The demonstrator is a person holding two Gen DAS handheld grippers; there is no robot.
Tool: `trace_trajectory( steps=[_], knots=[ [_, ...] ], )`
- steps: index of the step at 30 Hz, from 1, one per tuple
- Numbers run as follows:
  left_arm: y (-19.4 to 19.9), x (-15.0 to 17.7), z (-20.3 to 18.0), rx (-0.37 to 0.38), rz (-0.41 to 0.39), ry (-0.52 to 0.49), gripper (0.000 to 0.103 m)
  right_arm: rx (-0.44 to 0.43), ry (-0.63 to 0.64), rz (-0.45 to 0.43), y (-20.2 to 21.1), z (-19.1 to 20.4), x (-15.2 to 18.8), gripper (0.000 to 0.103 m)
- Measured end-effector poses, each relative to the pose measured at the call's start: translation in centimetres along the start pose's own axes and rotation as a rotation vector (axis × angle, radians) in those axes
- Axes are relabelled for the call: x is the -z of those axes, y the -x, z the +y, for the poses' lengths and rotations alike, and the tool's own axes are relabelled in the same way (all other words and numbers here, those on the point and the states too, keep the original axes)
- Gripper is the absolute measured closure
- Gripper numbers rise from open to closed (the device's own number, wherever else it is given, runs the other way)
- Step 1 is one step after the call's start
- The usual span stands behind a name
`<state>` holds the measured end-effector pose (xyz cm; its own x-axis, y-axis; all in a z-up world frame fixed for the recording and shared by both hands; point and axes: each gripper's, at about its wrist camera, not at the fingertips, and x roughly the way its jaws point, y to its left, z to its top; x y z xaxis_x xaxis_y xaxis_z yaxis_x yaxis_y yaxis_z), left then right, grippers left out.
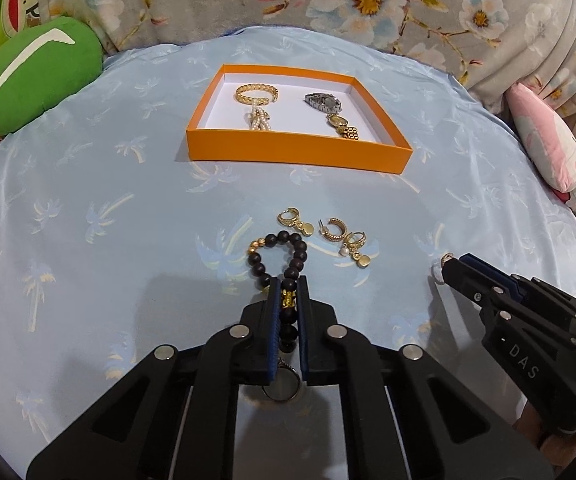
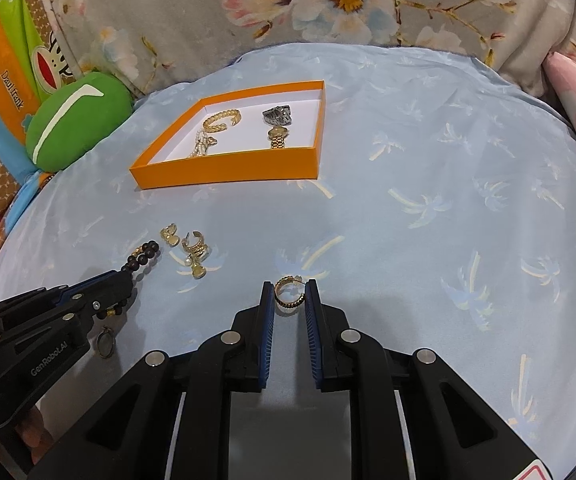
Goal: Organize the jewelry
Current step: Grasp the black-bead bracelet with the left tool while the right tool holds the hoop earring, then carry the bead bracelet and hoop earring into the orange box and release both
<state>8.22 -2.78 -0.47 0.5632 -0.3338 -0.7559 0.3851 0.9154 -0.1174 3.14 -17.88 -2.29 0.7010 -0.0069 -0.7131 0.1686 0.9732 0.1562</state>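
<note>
So both grippers have something: left gripper is clamped on the dark bead bracelet near the bed's front edge, right gripper pinches a gold hoop earring. I'd lift the bracelet slowly so its tail clears the loose earrings, then lower it into the orange box toward the bed's back edge.

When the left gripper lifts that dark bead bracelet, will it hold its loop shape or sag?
It will probably sag: the dark bead bracelet is separate round beads on a string, lying in a loose, uneven loop. The left gripper pinches only a few beads, so the rest should dangle and swing. The metal ring at its end would likely trail below and could snag the cloth.
</note>
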Motion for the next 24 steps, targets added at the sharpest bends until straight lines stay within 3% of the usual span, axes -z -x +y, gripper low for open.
trace_trajectory(
  steps=[24],
  knots=[
    [2.2, -2.8, -0.1, -0.035, -0.068, -0.024, 0.096, -0.043, 0.011, -0.070, 1.8, 0.9, -2.7, 0.088]
  ],
)
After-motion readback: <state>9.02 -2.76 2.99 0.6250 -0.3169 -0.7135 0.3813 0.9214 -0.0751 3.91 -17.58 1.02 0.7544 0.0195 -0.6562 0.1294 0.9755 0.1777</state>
